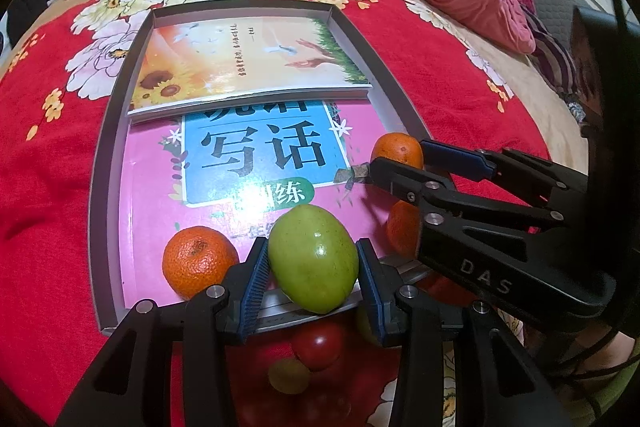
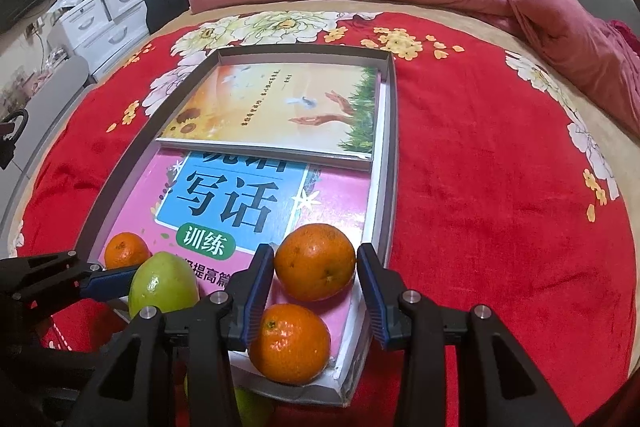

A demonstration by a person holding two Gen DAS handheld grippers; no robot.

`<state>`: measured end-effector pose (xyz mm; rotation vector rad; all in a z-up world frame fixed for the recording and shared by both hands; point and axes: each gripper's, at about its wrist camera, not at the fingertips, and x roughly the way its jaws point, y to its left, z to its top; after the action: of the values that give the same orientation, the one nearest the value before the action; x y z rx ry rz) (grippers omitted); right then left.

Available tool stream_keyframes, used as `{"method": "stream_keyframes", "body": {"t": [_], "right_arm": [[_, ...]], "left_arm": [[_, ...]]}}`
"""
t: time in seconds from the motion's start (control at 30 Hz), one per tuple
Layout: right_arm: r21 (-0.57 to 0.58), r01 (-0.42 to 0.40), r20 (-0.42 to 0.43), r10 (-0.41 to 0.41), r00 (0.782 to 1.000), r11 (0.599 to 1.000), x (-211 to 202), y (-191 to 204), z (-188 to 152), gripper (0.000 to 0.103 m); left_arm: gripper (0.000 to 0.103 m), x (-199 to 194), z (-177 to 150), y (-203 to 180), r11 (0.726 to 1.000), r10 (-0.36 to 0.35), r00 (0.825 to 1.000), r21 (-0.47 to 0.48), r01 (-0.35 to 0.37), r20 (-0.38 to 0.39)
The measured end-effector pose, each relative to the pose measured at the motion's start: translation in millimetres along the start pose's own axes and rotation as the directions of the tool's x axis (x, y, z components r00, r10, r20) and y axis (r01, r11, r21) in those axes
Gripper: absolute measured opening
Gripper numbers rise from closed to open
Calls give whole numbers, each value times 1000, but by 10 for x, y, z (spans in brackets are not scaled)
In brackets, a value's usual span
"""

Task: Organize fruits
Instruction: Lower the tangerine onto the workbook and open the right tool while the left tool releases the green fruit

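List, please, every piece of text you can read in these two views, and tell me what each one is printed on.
"DAS": on the right gripper body.
"写话": large characters on the pink workbook cover's blue panel; the line above is hidden by the sunflower book.
"训练": green badge on the same cover.
"提高": below the badge, partly hidden by fruit.
Sunflower book's small line: too blurred to read.

- You see a green fruit point(image 1: 313, 259); three orange tangerines point(image 2: 315, 261);
- a pink book point(image 2: 256, 211); a red floral bedspread point(image 2: 500, 187); blue gripper pads point(image 1: 256, 277).
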<state>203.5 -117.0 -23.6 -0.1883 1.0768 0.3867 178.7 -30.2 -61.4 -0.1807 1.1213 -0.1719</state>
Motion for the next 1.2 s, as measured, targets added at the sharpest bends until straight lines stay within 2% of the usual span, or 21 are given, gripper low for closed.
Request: {"method": "stream_keyframes", "body": {"t": [0.23, 0.43, 1.1, 1.2], "right_arm": [[32, -35, 58, 33, 998, 999, -181, -27, -39, 58], [61, -62, 92, 56, 994, 996, -344, -39, -107, 65], [134, -79, 131, 62, 990, 988, -647, -170, -235, 68], [135, -79, 141, 60, 988, 988, -699, -166, -233, 69]], "left_arm": [[45, -10, -9, 10, 1000, -3, 1000, -1, 3, 1], [45, -19, -13, 9, 1000, -4, 1000, -5, 4, 2], [49, -217, -22, 5, 1000, -18, 999, -17, 18, 33], [58, -308, -23, 9, 1000, -21, 998, -18, 22, 54]]}}
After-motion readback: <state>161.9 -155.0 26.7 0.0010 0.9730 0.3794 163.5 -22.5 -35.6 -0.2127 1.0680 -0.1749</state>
